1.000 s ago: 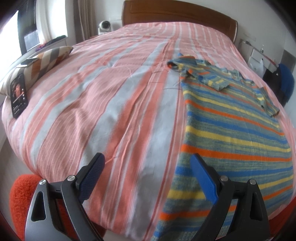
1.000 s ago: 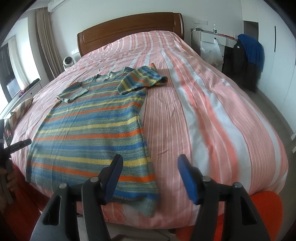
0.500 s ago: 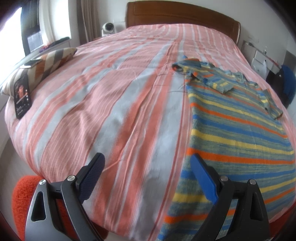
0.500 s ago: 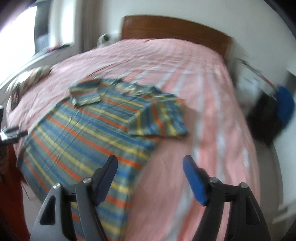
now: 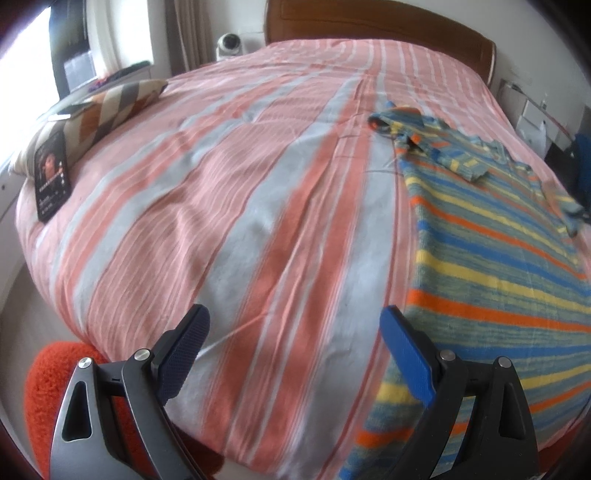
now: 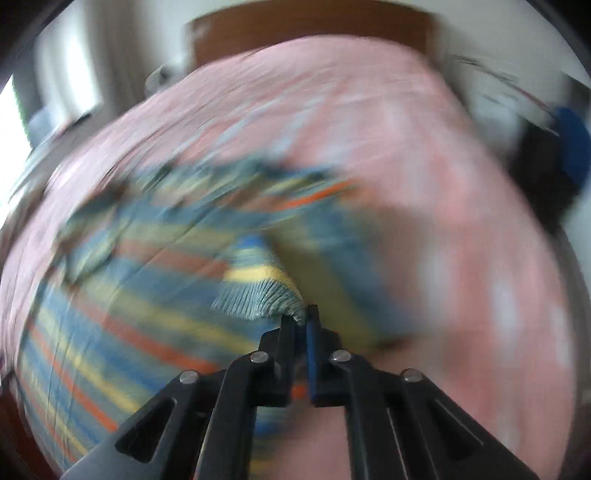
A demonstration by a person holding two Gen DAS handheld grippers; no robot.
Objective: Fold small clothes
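In the left wrist view, the left gripper (image 5: 293,345) stands at the bottom of the frame with its two blue-padded fingers (image 5: 406,354) wide apart, and nothing is between them. Below it lies the bed with the pink, coral and grey striped cover (image 5: 236,206), which fills most of the frame. The short-sleeved knitted shirt with blue, yellow, orange and grey-green stripes (image 5: 491,258) lies flat on the right side of the frame, and its lower edge hangs over the near edge of the bed. One sleeve is folded onto the body of the shirt in the upper right. At the left edge of the frame a cushion with brown, grey and cream diagonal stripes (image 5: 110,107) rests on the cover, and a dark phone with a lit screen (image 5: 51,181) leans just beside it. A fuzzy orange-red rug or seat (image 5: 48,373) shows in the lower left, under the bed edge. The brown wooden headboard (image 5: 380,22) is at the top.

The right wrist view is strongly blurred. The right gripper (image 6: 303,319) is in the lower centre, its jaws closed together on an edge of the striped shirt (image 6: 255,291). The cloth rises in a fold from the pinch, above the rest of the shirt on the left of the frame.
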